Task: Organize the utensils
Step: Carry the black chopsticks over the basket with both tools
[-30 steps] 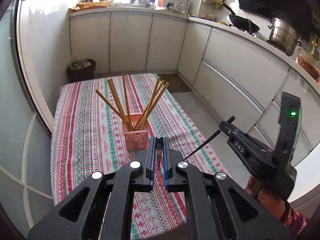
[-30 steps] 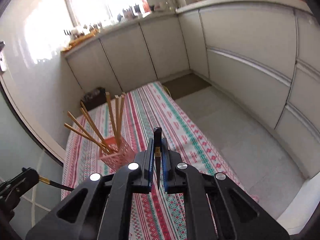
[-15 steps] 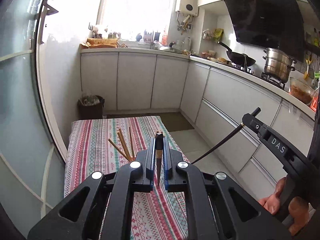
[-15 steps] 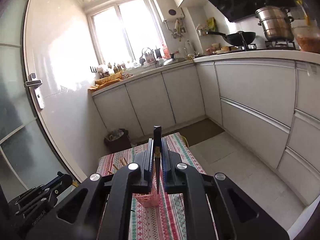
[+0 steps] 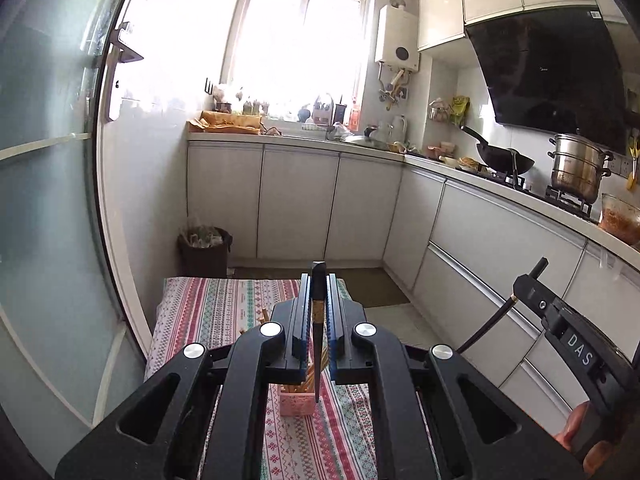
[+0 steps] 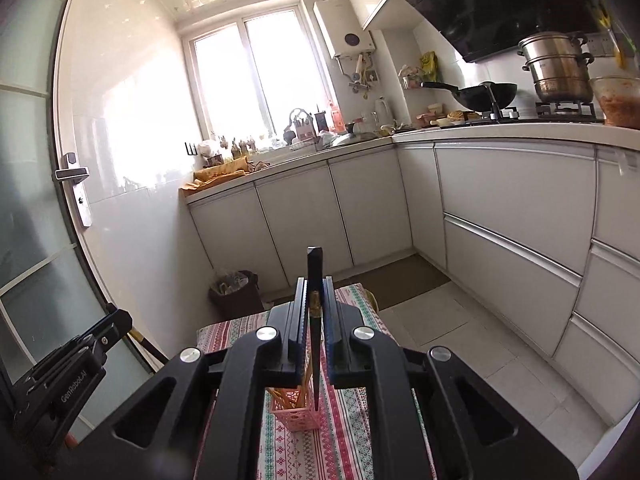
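Observation:
My left gripper [image 5: 318, 280] is shut on a black chopstick [image 5: 317, 340] that stands upright between the jaws, its thin tip pointing down. My right gripper [image 6: 315, 282] is shut on a second black chopstick [image 6: 315, 340] held the same way. Below both, a pink basket [image 5: 296, 403] [image 6: 298, 416] holds several wooden chopsticks [image 6: 286, 394]. It stands on a low table with a striped red and green cloth [image 5: 200, 304] [image 6: 280, 448]. In the left wrist view the right gripper [image 5: 536, 284] shows at the right edge with its chopstick slanting down. The left gripper [image 6: 120, 318] shows at the lower left of the right wrist view.
White kitchen cabinets [image 5: 296, 204] run along the back and right walls. A wok [image 5: 504, 160] and steel pot [image 5: 576, 168] sit on the stove. A dark waste bin [image 5: 204, 250] stands beyond the table. A glass door [image 5: 48, 200] closes the left side.
Both grippers rose and tilted up from the table, each still holding its black chopstick. The pink basket now sits low, partly behind the gripper bodies, and the window and upper kitchen came into view.

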Available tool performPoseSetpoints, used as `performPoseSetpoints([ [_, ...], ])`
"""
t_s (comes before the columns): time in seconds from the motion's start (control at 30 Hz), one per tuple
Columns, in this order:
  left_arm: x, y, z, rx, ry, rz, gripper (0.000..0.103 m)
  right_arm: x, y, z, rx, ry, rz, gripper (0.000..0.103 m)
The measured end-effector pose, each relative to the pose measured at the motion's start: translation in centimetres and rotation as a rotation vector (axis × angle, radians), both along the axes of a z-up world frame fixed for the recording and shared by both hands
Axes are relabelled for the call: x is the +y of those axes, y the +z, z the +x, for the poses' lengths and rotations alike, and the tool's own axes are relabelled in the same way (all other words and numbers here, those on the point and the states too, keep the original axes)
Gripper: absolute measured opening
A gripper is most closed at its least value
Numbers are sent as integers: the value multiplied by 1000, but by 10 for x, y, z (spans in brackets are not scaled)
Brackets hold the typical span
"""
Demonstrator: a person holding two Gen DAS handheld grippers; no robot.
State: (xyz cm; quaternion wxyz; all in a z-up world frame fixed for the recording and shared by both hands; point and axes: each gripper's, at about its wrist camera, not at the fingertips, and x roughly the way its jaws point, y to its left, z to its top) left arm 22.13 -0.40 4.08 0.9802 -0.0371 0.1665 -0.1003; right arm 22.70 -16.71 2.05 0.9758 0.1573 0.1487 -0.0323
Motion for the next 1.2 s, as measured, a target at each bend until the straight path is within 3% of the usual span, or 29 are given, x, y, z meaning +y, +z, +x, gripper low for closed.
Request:
performPoseSetpoints([
  [0.3,5,-17,68,15,-26,-35,6,-3,-21,39,21,-8,16,7],
  [0.53,2,-49,119,52,-13,-7,6,-6,-34,67,34,3,35,7],
  [0.9,-6,-111,163,215,-6,20,7,-1,-50,91,65,26,36,7],
  [0.97,-4,-119,163,235,6,28,17,1,-53,93,72,32,39,7],
  [1.2,22,-96,142,173,68,-5,31,19,-58,100,64,69,46,7],
])
